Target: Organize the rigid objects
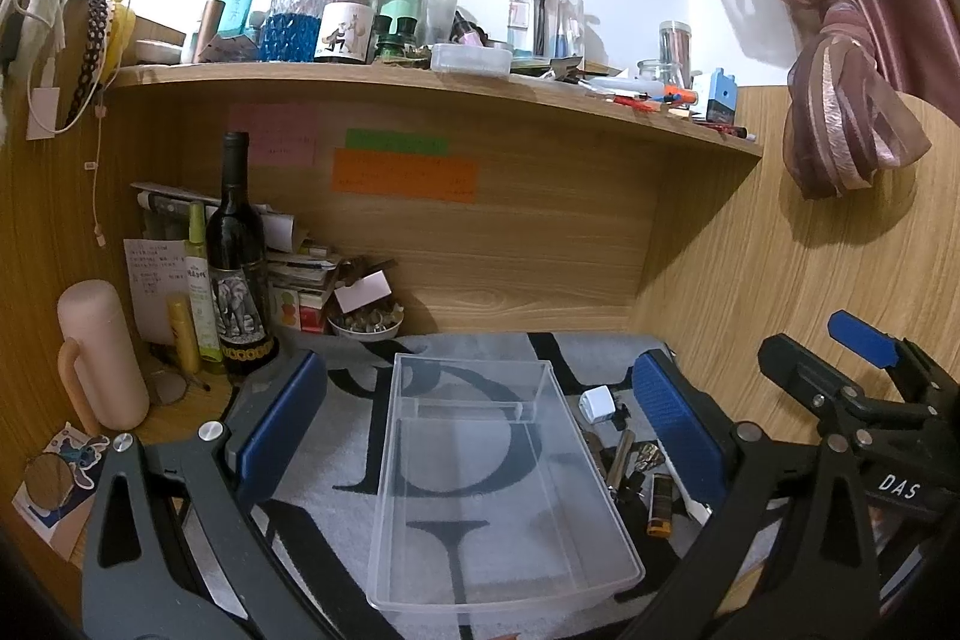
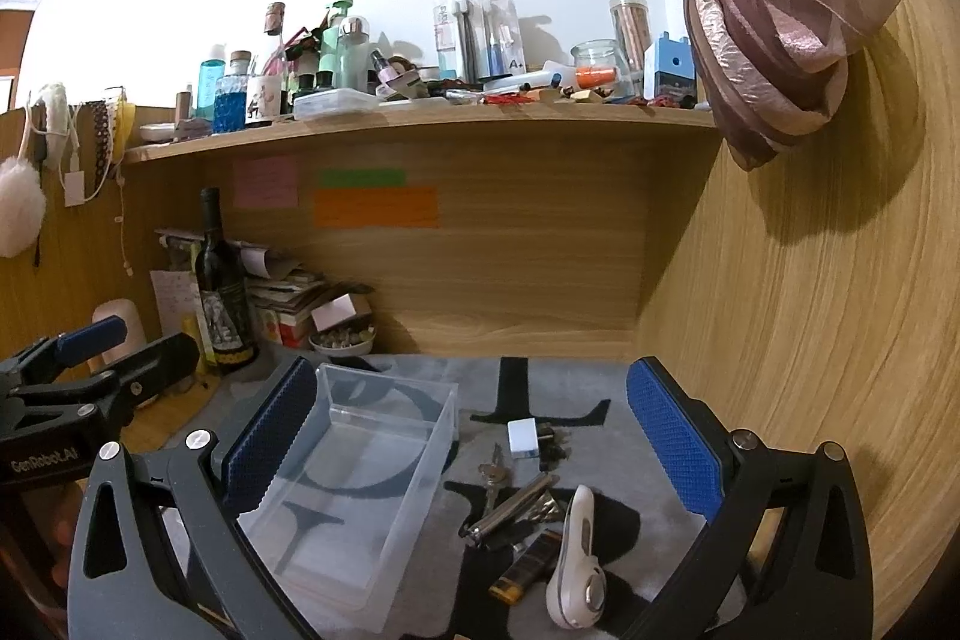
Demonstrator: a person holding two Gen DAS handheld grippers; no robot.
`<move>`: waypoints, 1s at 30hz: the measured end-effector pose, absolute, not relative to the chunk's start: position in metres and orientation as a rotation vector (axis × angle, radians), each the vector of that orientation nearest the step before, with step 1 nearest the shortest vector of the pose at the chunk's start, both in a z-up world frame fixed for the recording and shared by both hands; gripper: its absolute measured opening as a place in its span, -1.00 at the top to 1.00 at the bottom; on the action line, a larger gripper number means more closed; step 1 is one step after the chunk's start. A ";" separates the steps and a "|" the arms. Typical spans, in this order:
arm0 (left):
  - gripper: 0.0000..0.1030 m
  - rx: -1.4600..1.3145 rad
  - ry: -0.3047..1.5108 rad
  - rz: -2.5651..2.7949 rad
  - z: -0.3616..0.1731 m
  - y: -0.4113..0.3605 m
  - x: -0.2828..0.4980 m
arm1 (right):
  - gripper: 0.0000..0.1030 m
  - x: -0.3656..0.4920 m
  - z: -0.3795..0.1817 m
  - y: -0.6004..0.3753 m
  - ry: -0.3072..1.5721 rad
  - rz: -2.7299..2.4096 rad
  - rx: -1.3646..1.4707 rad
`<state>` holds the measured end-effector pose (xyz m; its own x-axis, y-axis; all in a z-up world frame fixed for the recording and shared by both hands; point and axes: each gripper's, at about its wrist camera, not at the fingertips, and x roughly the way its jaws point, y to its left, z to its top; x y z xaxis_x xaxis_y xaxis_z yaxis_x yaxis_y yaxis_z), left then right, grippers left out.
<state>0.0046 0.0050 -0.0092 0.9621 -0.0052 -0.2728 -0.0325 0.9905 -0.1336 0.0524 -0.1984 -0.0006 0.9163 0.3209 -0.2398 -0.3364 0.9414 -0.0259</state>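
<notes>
A clear plastic bin [image 1: 480, 466] with an inner divider lies empty on the grey patterned cloth; it also shows in the right wrist view [image 2: 360, 496]. To its right lie small rigid items: a white charger plug [image 2: 521, 437], keys [image 2: 493, 472], a metal harmonica-like bar [image 2: 510, 511], an orange-tipped lighter [image 2: 528, 562] and a white handheld device [image 2: 576, 562]. My left gripper [image 1: 480, 412] is open, its fingers either side of the bin. My right gripper [image 2: 474, 436] is open above the items and holds nothing.
A dark wine bottle [image 1: 237, 268], a pink mug [image 1: 99, 358], papers and a small bowl [image 1: 366, 322] crowd the left back corner. A cluttered shelf [image 1: 420, 79] runs overhead. A wooden wall [image 2: 810, 340] and a tied curtain [image 2: 774, 40] close the right.
</notes>
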 end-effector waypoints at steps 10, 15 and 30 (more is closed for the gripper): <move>-1.00 -0.146 0.284 0.008 -0.010 0.008 0.006 | -1.00 0.053 0.000 -0.194 0.237 0.346 -0.074; -1.00 -0.137 0.281 0.002 -0.009 0.008 0.006 | -1.00 0.054 0.001 -0.194 0.234 0.345 -0.072; -1.00 -0.132 0.300 0.002 -0.015 0.009 0.015 | -1.00 0.060 0.001 -0.191 0.224 0.351 -0.079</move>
